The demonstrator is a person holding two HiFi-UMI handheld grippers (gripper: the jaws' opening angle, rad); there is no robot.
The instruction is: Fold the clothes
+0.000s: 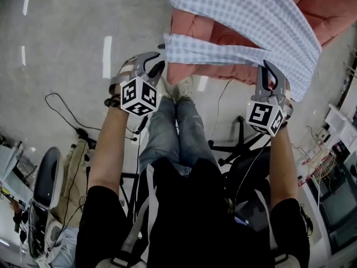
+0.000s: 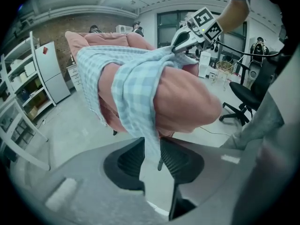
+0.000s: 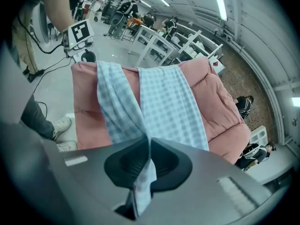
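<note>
A blue-checked cloth (image 1: 240,21) lies draped over a big pink cushion (image 1: 192,27). One narrow strip of it runs along the cushion's near edge between my two grippers. My left gripper (image 1: 159,66) is at the strip's left end. In the left gripper view its jaws (image 2: 151,156) stand a little apart, and the cloth (image 2: 136,83) hangs down through the gap without being pinched. My right gripper (image 1: 268,71) holds the strip's right end. In the right gripper view the jaws (image 3: 148,149) are shut on the cloth (image 3: 168,102), and a tail of it hangs below them.
The person's shoes (image 1: 178,88) stand right against the pink cushion (image 3: 84,107). A black office chair (image 2: 239,102) is to the right. Cables (image 1: 67,110) trail over the grey floor. White shelves (image 2: 18,78) and a fridge (image 2: 49,71) line the far wall.
</note>
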